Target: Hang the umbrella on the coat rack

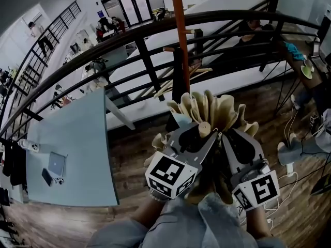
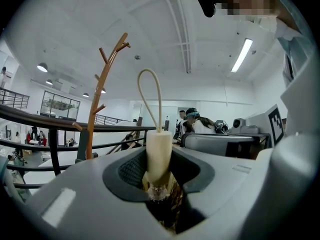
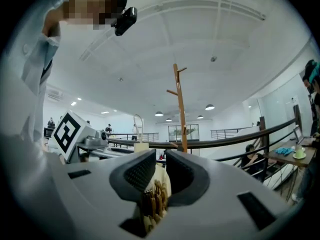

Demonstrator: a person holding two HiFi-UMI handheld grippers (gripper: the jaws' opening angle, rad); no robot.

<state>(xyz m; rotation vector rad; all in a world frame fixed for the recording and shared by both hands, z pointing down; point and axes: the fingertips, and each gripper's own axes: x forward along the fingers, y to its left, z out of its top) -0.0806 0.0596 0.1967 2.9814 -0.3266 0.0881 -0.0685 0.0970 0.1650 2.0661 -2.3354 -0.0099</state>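
While the left hand-held gripper (image 2: 160, 173) is clenched on the cream handle (image 2: 158, 151) of the folded umbrella (image 1: 207, 110), the handle's wrist loop (image 2: 150, 91) stands free above the jaws. The orange-brown coat rack (image 1: 180, 35) rises ahead by the dark railing (image 1: 129, 40), and the right hand-held gripper (image 3: 156, 176) pinches the bunched canopy. The step in hand looks like carrying the umbrella, held between both grippers, toward the rack. Next, I judge, the loop must be raised and steered over one of the upturned pegs (image 1: 192, 31) before both grips let go.
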